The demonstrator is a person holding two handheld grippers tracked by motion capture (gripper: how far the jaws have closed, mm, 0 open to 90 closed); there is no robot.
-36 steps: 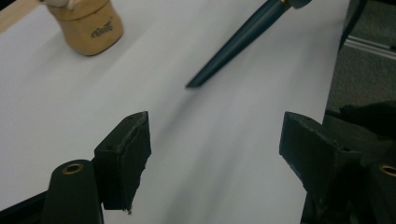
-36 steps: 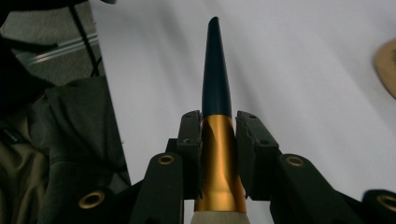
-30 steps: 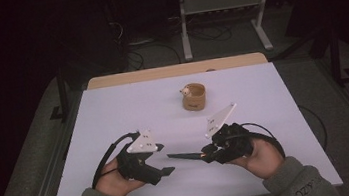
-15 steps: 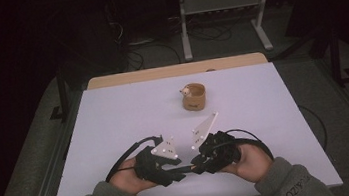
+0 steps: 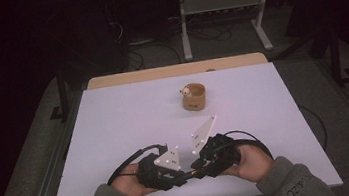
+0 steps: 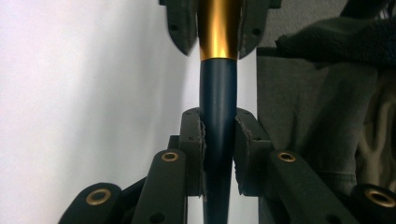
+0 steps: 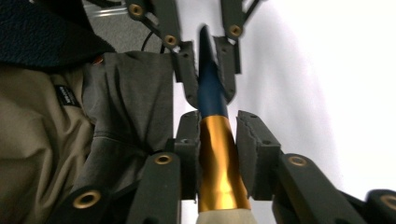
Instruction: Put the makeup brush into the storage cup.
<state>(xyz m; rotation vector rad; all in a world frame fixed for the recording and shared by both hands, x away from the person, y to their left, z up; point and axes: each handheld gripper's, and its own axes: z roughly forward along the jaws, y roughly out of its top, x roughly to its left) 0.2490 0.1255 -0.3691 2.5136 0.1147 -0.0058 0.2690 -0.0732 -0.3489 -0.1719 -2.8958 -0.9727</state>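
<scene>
A brush with a dark blue handle (image 6: 217, 93), a gold ferrule (image 7: 218, 158) and a pale tip is held level between both grippers near the table's front edge. My left gripper (image 6: 218, 126) has just been closing and now presses its pads on the blue handle. My right gripper (image 7: 218, 128) flanks the gold ferrule; its jaws have just been opening a little, and the pads still seem to touch it. In the high view the left gripper (image 5: 182, 176) and right gripper (image 5: 198, 168) meet tip to tip.
A small tan cup (image 5: 193, 97) with something white in it stands at the middle of the white table (image 5: 115, 125), beyond the hands. A wooden board edge (image 5: 174, 71) runs along the far side. Sleeves lie at the front edge.
The left hand moved right toward the right hand and its jaws closed on the brush handle. The right hand kept its place with the brush.
</scene>
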